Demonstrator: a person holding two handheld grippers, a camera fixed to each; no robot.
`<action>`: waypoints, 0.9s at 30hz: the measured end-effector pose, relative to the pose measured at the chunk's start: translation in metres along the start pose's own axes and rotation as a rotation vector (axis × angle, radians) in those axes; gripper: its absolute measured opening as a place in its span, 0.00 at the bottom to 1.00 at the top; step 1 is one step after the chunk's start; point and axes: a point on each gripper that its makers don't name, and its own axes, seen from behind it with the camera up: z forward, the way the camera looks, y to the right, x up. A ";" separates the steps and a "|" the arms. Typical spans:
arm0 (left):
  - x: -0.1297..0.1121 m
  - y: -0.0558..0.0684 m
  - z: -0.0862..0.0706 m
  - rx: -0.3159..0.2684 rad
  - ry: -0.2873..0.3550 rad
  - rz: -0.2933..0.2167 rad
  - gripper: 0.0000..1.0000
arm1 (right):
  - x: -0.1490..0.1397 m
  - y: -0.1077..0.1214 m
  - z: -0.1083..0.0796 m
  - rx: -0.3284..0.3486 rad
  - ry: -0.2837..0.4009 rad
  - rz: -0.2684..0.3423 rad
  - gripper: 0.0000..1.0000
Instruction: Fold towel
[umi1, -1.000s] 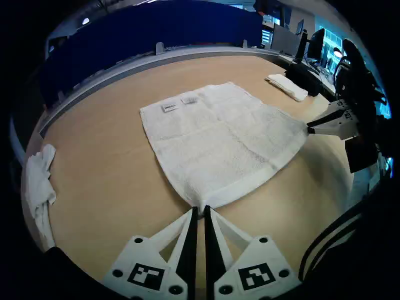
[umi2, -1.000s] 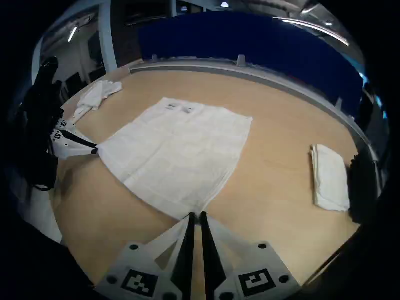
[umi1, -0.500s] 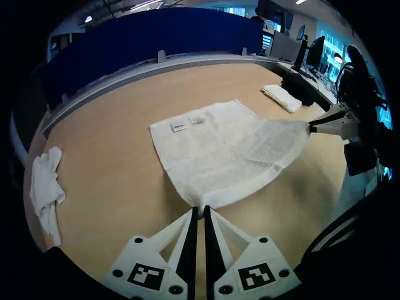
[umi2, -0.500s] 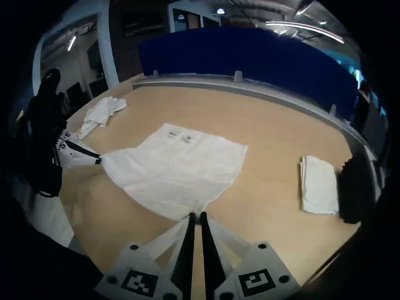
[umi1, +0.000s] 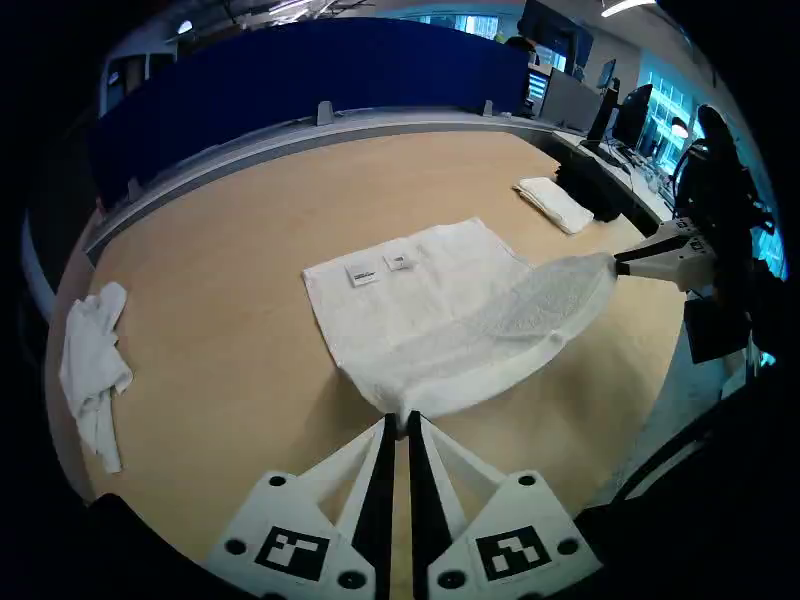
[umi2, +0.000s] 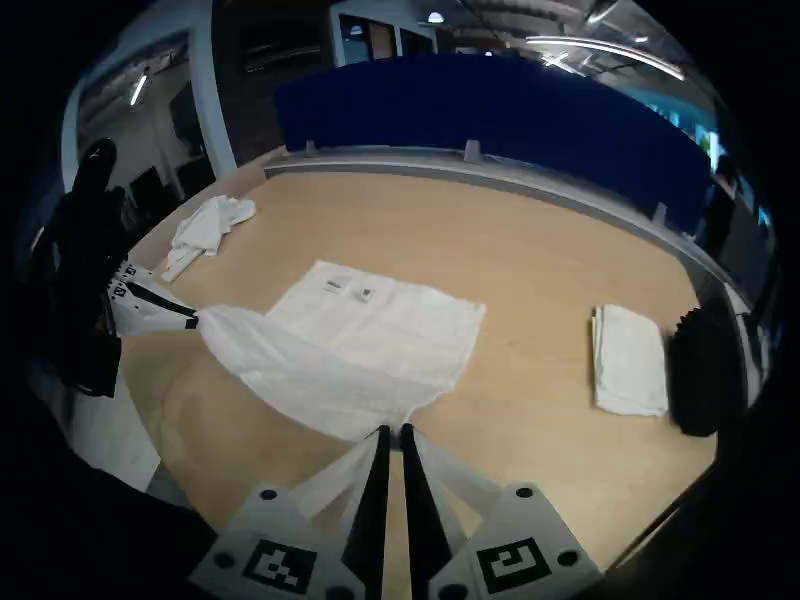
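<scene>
A white towel (umi1: 440, 300) lies on the wooden table (umi1: 220, 270), its near edge lifted off the surface and sagging between two corners. My left gripper (umi1: 401, 418) is shut on one near corner. My right gripper (umi2: 391, 430) is shut on the other near corner of the towel (umi2: 350, 345). Two small labels (umi1: 378, 268) show near the far edge, which still rests flat. In the left gripper view the right gripper (umi1: 618, 264) holds its corner at the right. In the right gripper view the left gripper (umi2: 192, 322) holds its corner at the left.
A folded white towel (umi2: 628, 358) lies on the table to the right, next to a dark object (umi2: 705, 370). A crumpled white cloth (umi1: 92, 365) lies at the left. A blue partition (umi1: 300, 70) backs the table. Monitors (umi1: 625, 95) stand far right.
Both grippers have risen with the towel's near corners. The near half has come off the table and now hangs curved, while the far edge stays flat.
</scene>
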 end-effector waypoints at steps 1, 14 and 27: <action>0.002 -0.001 0.000 0.001 0.002 -0.002 0.09 | 0.002 0.001 0.001 -0.001 0.001 0.001 0.09; 0.056 -0.026 0.017 0.023 0.030 0.000 0.09 | 0.044 0.029 0.027 -0.031 0.012 0.000 0.09; 0.083 -0.054 0.071 0.053 0.001 0.049 0.09 | 0.067 0.062 0.082 -0.056 -0.011 0.030 0.09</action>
